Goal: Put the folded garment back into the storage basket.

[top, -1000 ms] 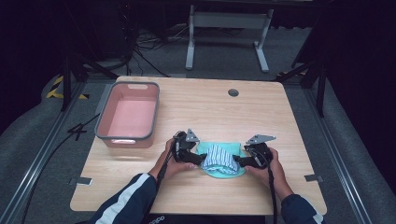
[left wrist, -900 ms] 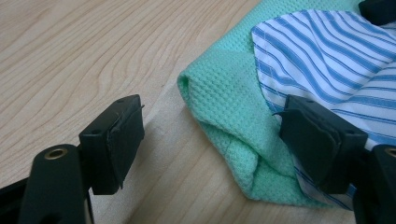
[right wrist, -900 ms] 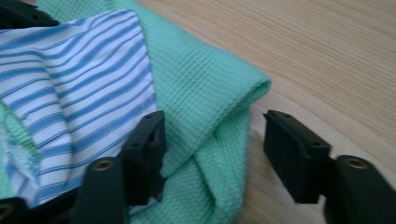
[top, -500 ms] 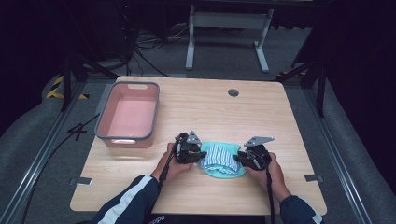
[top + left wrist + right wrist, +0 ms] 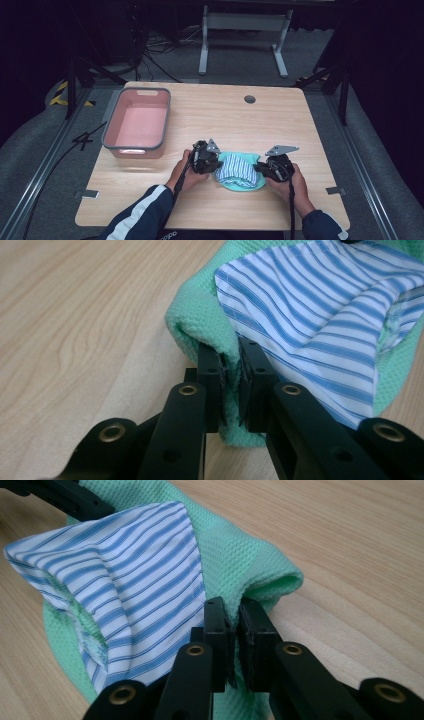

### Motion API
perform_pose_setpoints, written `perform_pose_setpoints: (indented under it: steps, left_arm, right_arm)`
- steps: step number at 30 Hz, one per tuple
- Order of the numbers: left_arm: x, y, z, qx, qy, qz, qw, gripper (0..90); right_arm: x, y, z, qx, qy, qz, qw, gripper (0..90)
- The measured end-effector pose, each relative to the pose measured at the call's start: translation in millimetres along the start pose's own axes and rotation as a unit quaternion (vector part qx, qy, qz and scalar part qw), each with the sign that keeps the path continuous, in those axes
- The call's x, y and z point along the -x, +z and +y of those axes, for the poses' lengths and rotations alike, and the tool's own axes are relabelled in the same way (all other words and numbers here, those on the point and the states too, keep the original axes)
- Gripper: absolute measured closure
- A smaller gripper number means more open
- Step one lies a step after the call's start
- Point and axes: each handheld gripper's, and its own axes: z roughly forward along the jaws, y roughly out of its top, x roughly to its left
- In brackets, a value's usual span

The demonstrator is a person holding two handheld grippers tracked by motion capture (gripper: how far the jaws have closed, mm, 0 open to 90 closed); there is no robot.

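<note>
- Pinching: left gripper & right gripper each clamp an edge of the mint-green mesh cloth w/ blue-striped white lining, near-centre of light wooden table.
- Step, prob.: folding; next needs both edges lifted together.
- Pink rectangular plastic bin sits far-left.

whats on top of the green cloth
A blue-and-white striped cloth lies folded on the green cloth, which both grippers pinch at its edges: left gripper, right gripper. Whatever lies between or under the layers is covered.
</note>
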Motion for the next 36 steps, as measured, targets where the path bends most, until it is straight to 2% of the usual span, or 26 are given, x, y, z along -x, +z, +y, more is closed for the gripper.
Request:
perform_pose_setpoints:
  steps: [4, 8, 12, 18, 22, 31, 32, 36]
  left_arm:
    - [-0.4, -7.4, 8.4, 0.008, 0.004, 0.006, 0.9999, 82.2]
    - [-1.7, -15.9, 17.5, 0.007, 0.015, 0.011, 0.9998, 82.3]
    - [-6.2, -25.6, 23.4, 0.005, 0.016, 0.016, 0.9997, 82.3]
    - [-16.8, -40.3, 24.2, 0.015, 0.005, 0.022, 0.9996, 82.3]
    - [-23.7, -53.7, 24.4, 0.018, 0.008, 0.032, 0.9993, 82.2]
    - [-44.0, -89.2, 21.6, 0.033, -0.003, 0.059, 0.9977, 82.3]
    - [-44.0, -89.2, 21.6, 0.033, -0.003, 0.059, 0.9977, 82.3]
    - [-54.6, -111.2, 20.7, 0.033, -0.005, 0.079, 0.9963, 82.2]
  right_arm:
    - [-0.6, -9.1, 6.3, 0.014, -0.002, -0.001, 0.9999, 83.4]
    - [-1.5, -15.9, 13.8, 0.022, -0.005, -0.002, 0.9997, 83.3]
    - [-0.7, -17.4, 24.6, 0.025, -0.007, -0.003, 0.9997, 83.4]
    - [-8.4, -24.6, 48.6, 0.032, -0.024, -0.004, 0.9992, 83.4]
    - [-16.1, -26.3, 65.1, 0.037, -0.038, -0.005, 0.9986, 83.4]
    - [-30.5, -19.7, 101.2, 0.048, -0.058, 0.003, 0.9971, 83.4]
    - [-30.5, -19.7, 101.2, 0.048, -0.058, 0.003, 0.9971, 83.4]
    - [-39.3, -15.8, 121.3, 0.054, -0.068, 0.01, 0.9962, 83.5]
